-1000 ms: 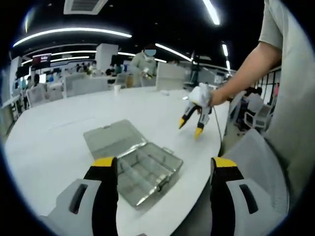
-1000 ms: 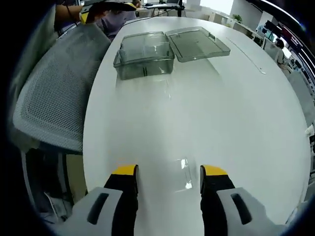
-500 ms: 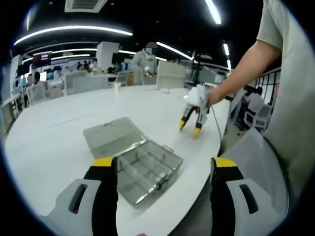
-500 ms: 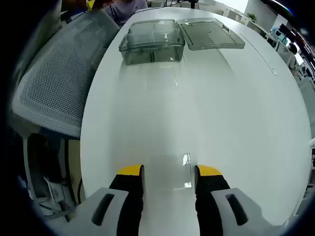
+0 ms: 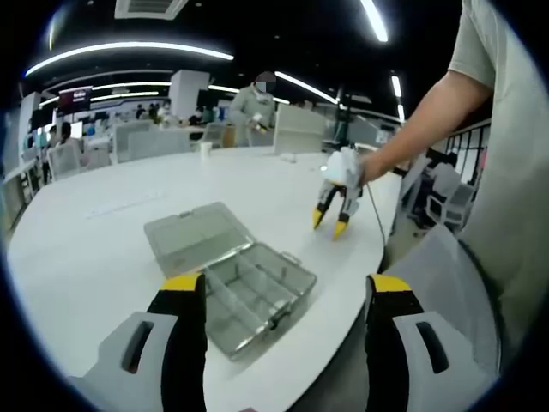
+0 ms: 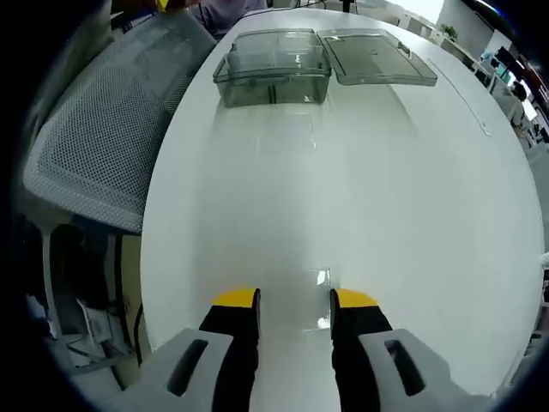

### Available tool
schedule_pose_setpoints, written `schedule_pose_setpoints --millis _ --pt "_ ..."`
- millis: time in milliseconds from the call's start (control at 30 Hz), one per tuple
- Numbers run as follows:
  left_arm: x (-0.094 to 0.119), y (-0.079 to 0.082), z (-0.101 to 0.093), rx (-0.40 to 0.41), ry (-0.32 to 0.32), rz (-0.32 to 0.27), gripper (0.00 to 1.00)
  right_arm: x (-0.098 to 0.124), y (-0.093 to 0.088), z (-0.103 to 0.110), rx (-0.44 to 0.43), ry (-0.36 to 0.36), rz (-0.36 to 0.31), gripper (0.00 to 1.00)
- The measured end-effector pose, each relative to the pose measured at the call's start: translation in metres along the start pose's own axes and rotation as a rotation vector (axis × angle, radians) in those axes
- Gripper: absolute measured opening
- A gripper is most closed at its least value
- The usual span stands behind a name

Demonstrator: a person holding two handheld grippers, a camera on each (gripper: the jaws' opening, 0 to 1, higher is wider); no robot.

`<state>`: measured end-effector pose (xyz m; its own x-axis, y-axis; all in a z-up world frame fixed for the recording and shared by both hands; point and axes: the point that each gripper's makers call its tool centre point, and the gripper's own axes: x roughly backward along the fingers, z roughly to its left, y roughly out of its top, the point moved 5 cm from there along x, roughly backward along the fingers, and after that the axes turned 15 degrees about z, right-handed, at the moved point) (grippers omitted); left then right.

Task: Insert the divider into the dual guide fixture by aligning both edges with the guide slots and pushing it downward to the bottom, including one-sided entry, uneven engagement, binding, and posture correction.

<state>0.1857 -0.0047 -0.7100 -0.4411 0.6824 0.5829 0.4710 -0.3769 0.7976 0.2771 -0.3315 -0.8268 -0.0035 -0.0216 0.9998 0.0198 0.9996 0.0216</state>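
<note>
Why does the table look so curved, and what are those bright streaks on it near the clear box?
In both views the fisheye lens bends the white table into a bulge. In the right gripper view, ceiling lights glare off the glossy top just in front of the clear box, and a small bright glint sits by the right gripper. In the left gripper view the ceiling strip lights arc and the background is soft.

The left gripper (image 5: 283,296) hangs over the near edge of the white table (image 5: 94,249), jaws wide apart. Between and beyond them a clear box (image 5: 253,296) sits close to that edge, its lid (image 5: 187,238) lying open and flat on the far side. Farther along the same edge the right gripper (image 5: 328,225), held by a hand (image 5: 364,167), points its yellow tips down, just above the table.
</note>
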Motion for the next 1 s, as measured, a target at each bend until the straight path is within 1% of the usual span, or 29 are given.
schedule_pose_setpoints --millis 100,600,833,1000 --pt "0.001 0.001 0.0 0.008 0.003 -0.003 0.73 0.001 0.001 0.0 0.011 0.001 0.017 0.28" --pt "0.001 0.003 -0.003 0.003 -0.002 0.003 0.71 0.001 0.003 0.001 0.015 0.022 0.061 0.27" --pt "-0.003 0.003 -0.004 -0.002 -0.01 0.015 0.72 0.003 0.007 0.003 0.024 0.025 0.082 0.27" --pt "-0.009 0.004 -0.004 0.001 -0.022 0.024 0.71 0.007 0.015 0.004 0.034 0.026 0.087 0.27"
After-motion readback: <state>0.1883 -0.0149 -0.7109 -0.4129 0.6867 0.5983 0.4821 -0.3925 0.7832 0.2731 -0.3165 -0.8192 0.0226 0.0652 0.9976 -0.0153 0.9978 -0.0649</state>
